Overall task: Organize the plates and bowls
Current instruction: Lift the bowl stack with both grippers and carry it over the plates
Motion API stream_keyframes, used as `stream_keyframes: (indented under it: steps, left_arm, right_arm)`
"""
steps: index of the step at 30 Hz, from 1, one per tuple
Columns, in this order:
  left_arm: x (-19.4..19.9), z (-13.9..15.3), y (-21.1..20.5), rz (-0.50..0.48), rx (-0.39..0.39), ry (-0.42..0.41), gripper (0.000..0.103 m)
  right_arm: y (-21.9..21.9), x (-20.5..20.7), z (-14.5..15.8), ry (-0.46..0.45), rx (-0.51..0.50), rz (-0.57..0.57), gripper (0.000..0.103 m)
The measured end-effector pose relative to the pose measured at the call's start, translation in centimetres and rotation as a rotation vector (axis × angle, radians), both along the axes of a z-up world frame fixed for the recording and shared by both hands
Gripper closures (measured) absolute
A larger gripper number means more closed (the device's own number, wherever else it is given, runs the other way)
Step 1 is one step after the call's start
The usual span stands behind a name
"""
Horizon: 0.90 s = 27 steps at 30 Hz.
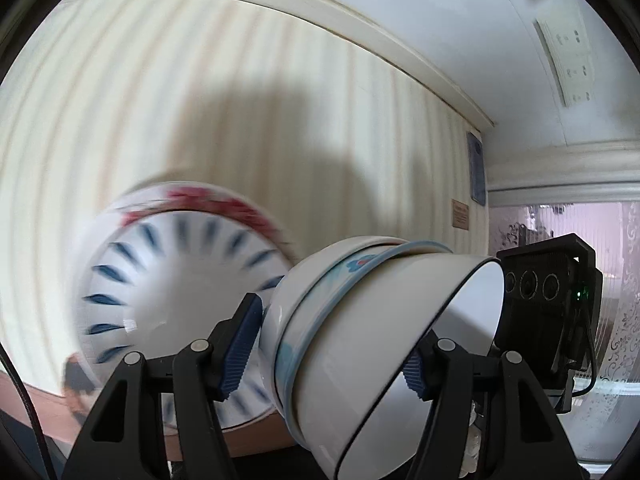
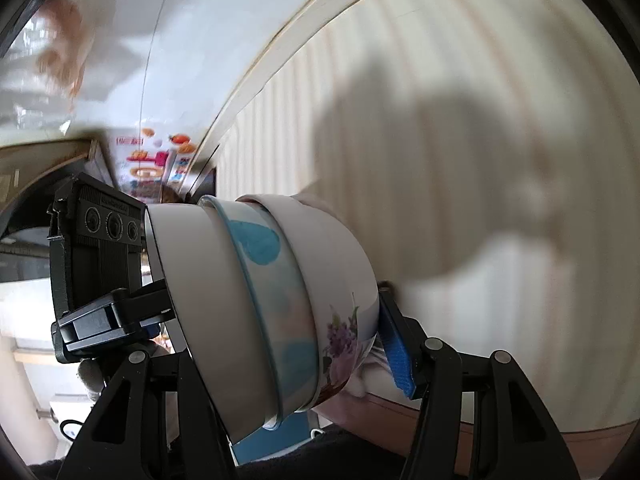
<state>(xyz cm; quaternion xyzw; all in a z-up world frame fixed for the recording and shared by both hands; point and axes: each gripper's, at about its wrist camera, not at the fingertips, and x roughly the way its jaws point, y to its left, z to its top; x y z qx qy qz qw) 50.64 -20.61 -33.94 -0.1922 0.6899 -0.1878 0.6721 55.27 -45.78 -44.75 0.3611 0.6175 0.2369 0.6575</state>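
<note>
A nested stack of three bowls (image 1: 352,340) is held on its side between both grippers, raised in front of a striped wall. In the left wrist view my left gripper (image 1: 324,352) is shut on the stack, blue pads on either side. In the right wrist view the same stack (image 2: 272,300) shows a white bowl, a blue-patterned bowl and a flower-printed bowl, and my right gripper (image 2: 276,344) is shut on it. Behind the stack, a blurred blue-dashed plate (image 1: 168,300) lies on a red-patterned plate (image 1: 208,200).
The right gripper's black camera body (image 1: 548,292) sits just right of the stack; the left one (image 2: 96,236) shows in the right wrist view. A brown table edge (image 1: 36,404) runs below. A striped wall (image 1: 200,100) is close behind. A curtained window (image 1: 580,240) is at right.
</note>
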Motion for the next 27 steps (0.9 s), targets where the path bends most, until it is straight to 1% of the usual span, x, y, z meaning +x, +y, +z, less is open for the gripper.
stream_keyframes:
  steps: [6,9,12,17,20,24,27]
  left_arm:
    - [0.2,-1.2,4.5,0.034,0.032,0.008,0.043]
    - [0.4,-2.3,5.9,0.053,0.036,0.02,0.043]
    - [0.5,-3.4,6.4,0.064,0.026,0.034,0.043]
    - [1.0,-4.4,7.2,0.067,0.008,0.046,0.042]
    - [1.5,-4.3,7.6,0.061,0.008,0.04,0.042]
    - [1.5,-4.3,7.6,0.039,0.019,0.041,0.042]
    - [1.2,-4.7,7.9,0.043,0.005,0.055,0.042]
  right_arm:
    - [5.4,0.5,-1.0,0.012,0.032,0.047,0.044]
    - [7.7,0.9,-2.0,0.019,0.033,0.067,0.044]
    - [9.3,1.2,-3.1,0.032,0.031,0.073,0.044]
    - [10.8,1.8,-4.4,0.044,0.012,0.08,0.044]
    - [11.3,2.3,-4.4,0.032,-0.012,0.084,0.044]
    - [11.5,2.7,-4.3,0.038,-0.02,0.078,0.044]
    - [11.8,2.8,-4.3,0.044,-0.046,0.085,0.044]
